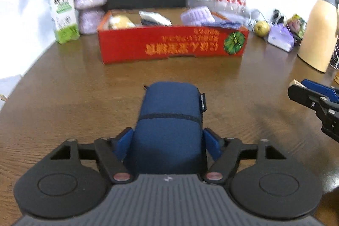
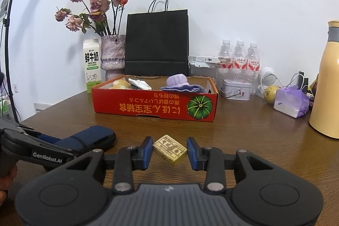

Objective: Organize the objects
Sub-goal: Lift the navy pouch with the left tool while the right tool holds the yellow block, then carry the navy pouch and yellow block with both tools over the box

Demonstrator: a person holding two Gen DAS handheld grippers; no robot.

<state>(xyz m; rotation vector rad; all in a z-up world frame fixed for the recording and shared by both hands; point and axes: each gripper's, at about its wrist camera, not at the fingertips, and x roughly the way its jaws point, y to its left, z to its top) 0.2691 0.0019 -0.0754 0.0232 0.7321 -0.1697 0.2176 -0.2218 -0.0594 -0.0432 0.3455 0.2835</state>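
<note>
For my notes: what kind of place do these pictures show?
Probably a home, at a wooden table against a wall: a vase of dried roses, a milk carton and water bottles suggest so.

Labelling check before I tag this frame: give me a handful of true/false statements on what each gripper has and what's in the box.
1. The left gripper has the blue pouch between its fingers. True.
2. The right gripper is shut on the small yellow box. True.
3. The red box is empty. False: a purple knit hat and other items lie in it.
4. The milk carton lies inside the red box. False: it stands upright outside, by the vase.
</note>
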